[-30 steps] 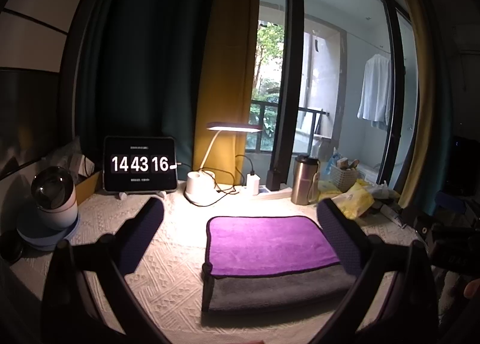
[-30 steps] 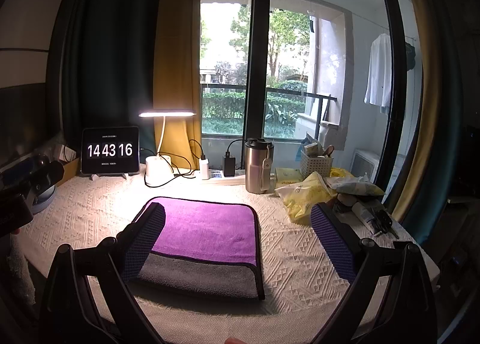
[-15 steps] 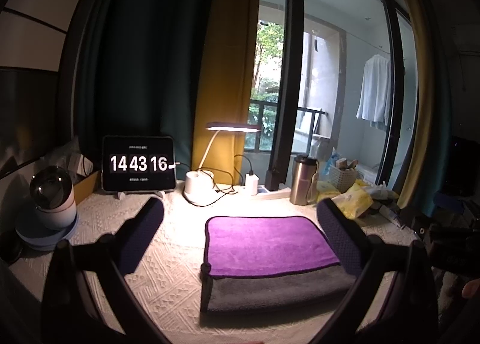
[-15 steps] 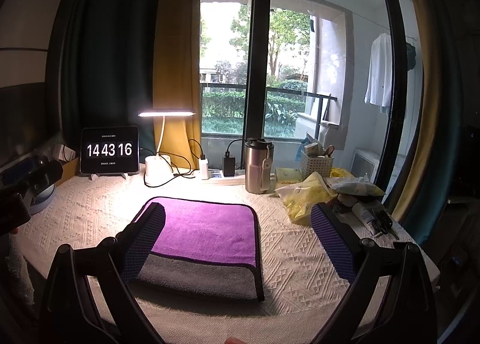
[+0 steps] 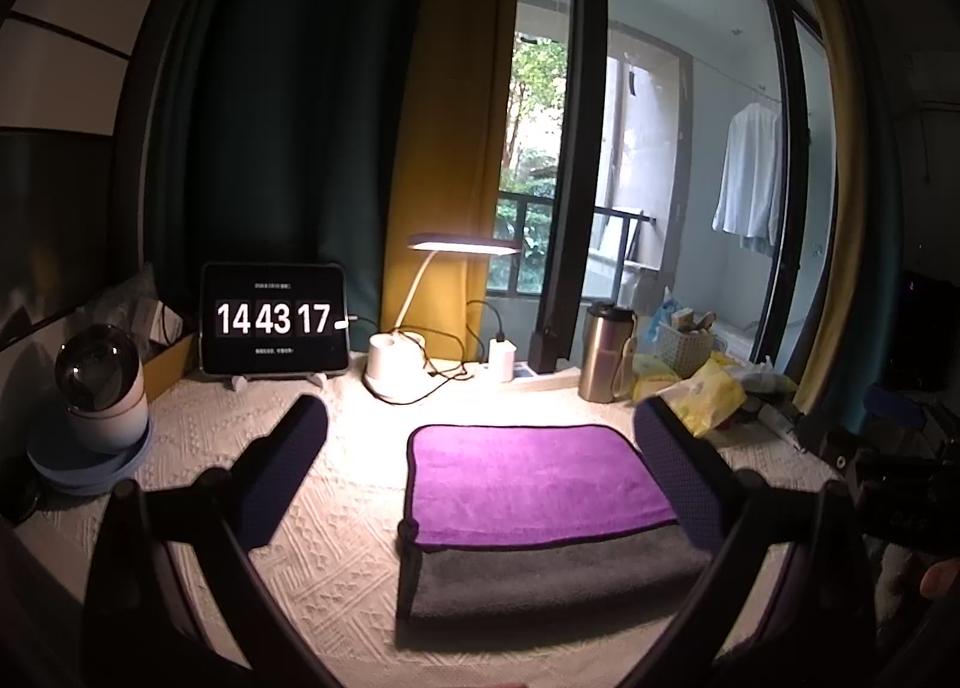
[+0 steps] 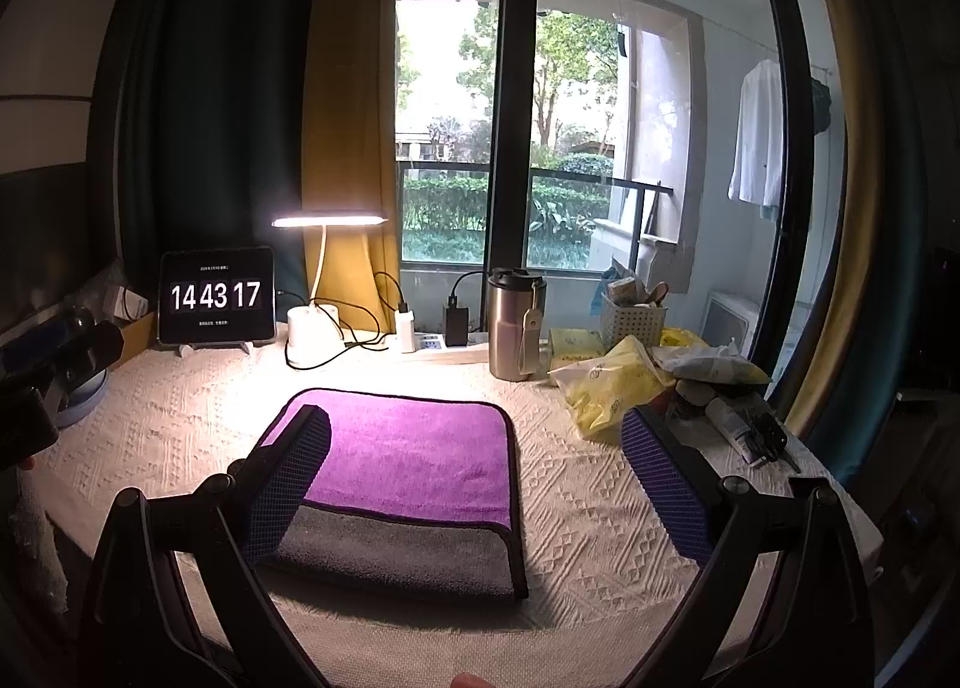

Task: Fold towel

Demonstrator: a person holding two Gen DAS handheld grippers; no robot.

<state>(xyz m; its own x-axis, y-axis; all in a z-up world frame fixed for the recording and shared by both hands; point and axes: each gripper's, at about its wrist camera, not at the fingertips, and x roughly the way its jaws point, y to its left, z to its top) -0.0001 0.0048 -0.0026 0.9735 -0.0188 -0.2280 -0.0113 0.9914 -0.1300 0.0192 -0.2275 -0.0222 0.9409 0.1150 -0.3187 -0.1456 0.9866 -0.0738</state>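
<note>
A folded towel [image 5: 528,484], purple on top with a grey layer showing at the near edge, lies flat on the white textured tablecloth [image 5: 336,532]. It also shows in the right wrist view [image 6: 414,448]. My left gripper [image 5: 480,448] is open and empty, held above the table with the towel between and beyond its fingers. My right gripper [image 6: 474,448] is open and empty, its left finger over the towel's left edge. Neither touches the towel.
At the back stand a tablet clock [image 5: 274,327], a lit desk lamp [image 5: 396,364], a charger and power strip [image 6: 444,340], and a steel tumbler [image 6: 515,328]. Yellow bags and clutter [image 6: 612,382] sit at right. A white round device [image 5: 102,388] sits at left.
Both grippers stay almost still and open. The clock reading went from 14 43 16 to 14 43 17. The towel has not moved.
</note>
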